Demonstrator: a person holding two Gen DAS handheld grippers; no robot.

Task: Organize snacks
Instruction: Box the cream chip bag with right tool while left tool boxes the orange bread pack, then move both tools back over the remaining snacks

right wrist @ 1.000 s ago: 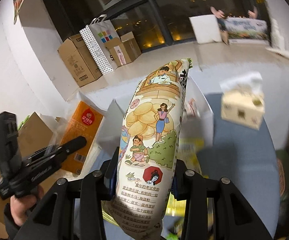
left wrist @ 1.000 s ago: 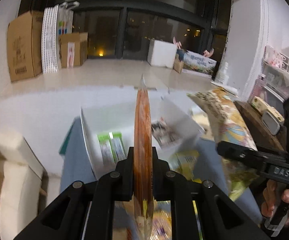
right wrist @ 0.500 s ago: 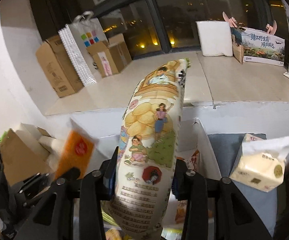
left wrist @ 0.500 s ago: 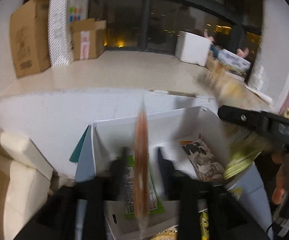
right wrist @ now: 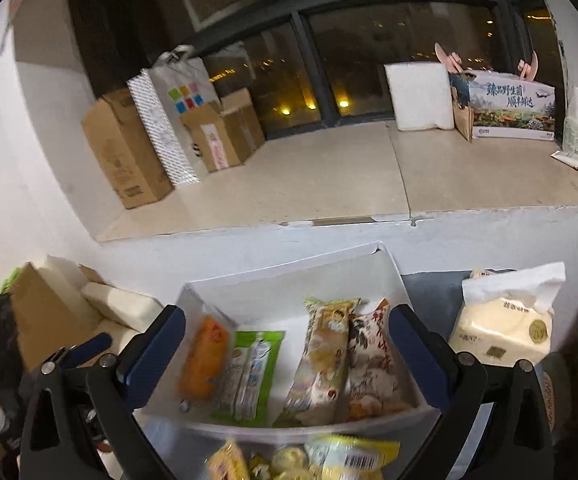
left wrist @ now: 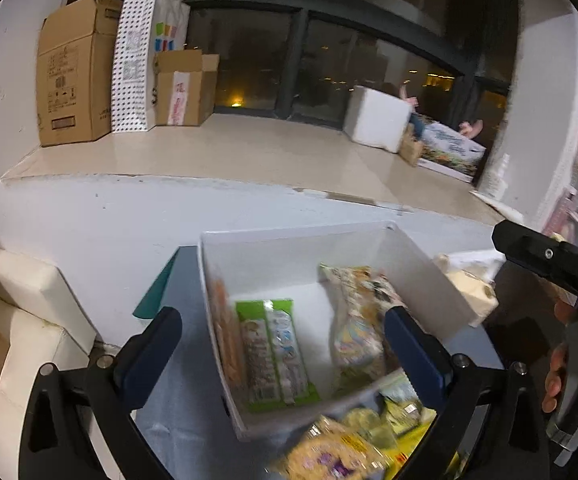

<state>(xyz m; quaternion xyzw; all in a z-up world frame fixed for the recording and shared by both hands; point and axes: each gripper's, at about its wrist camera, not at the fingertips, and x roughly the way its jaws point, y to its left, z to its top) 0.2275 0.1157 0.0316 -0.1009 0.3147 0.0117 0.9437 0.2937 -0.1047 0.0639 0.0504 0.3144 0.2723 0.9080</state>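
Left gripper [left wrist: 285, 344] and right gripper [right wrist: 289, 344] hover over white rectangular box [right wrist: 393, 272], fingers spread wide, both empty. Inside: glossy crinkly pouches, orange packet [right wrist: 203, 360], green wafer pack [right wrist: 249, 372].

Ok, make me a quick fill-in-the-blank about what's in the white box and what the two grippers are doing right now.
1. Both the left gripper and the right gripper have their jaws ____.
2. The orange packet lies inside the white box against its ____ wall.
3. The green packet lies directly to the ____ of the orange packet.
4. The tissue pack stands ____ the white box, to its right.

Missing words: open; left; right; outside
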